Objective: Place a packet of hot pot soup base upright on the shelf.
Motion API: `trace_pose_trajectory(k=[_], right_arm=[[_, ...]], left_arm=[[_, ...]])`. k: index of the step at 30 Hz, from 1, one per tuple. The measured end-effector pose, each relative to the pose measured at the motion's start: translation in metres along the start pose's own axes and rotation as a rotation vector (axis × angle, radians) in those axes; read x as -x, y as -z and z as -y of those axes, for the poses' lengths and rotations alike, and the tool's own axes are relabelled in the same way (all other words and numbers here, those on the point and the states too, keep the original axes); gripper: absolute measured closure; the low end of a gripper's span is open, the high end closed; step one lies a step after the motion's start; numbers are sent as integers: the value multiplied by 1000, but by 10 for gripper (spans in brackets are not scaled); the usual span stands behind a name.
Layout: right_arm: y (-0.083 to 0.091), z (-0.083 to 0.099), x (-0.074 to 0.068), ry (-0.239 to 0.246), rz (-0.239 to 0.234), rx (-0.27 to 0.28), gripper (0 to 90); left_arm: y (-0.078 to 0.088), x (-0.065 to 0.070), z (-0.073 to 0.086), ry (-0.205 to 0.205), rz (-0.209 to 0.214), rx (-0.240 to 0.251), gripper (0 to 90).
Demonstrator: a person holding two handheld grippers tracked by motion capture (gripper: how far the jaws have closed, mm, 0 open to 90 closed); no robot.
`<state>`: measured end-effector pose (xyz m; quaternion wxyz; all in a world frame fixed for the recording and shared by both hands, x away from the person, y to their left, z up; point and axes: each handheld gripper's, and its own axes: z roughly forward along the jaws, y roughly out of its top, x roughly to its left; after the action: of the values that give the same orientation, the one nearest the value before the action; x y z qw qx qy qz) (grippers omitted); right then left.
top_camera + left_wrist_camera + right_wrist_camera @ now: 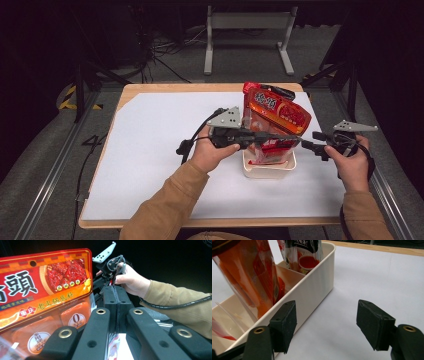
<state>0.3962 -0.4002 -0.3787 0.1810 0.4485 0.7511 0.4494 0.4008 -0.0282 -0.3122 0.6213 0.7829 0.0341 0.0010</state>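
Here, my left gripper [292, 138] pinches nothing I can make out, its jaws pressed together.
The red sauce pouch [272, 122] stands in the white bin [269, 170] at centre; my right gripper [306, 145], at its three o'clock, is spread wide beside the bin's wall.

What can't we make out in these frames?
- High view: the white bin interior, hidden by the red packet and the left gripper.
- Left gripper view: whether the shut pads pinch any packet film; packet's left edge cut off.
- Right gripper view: packet tops cut off by the frame; right gripper open.
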Motion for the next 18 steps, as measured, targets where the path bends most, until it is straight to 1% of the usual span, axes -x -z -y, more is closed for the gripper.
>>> trace_pose_trajectory(k=[8, 9, 11, 18], right_arm=[[1, 1, 1, -10, 0, -1, 333], [1, 1, 1, -10, -2, 0, 333], [1, 1, 1, -8, -4, 3, 333], [0, 0, 0, -10, -10, 5, 332]], left_arm=[[-6, 0, 3, -3, 13, -13, 899], [-6, 0, 4, -9, 14, -16, 898], [-6, 0, 5, -4, 13, -14, 898], [-11, -3, 14, -5, 20, -29, 897]])
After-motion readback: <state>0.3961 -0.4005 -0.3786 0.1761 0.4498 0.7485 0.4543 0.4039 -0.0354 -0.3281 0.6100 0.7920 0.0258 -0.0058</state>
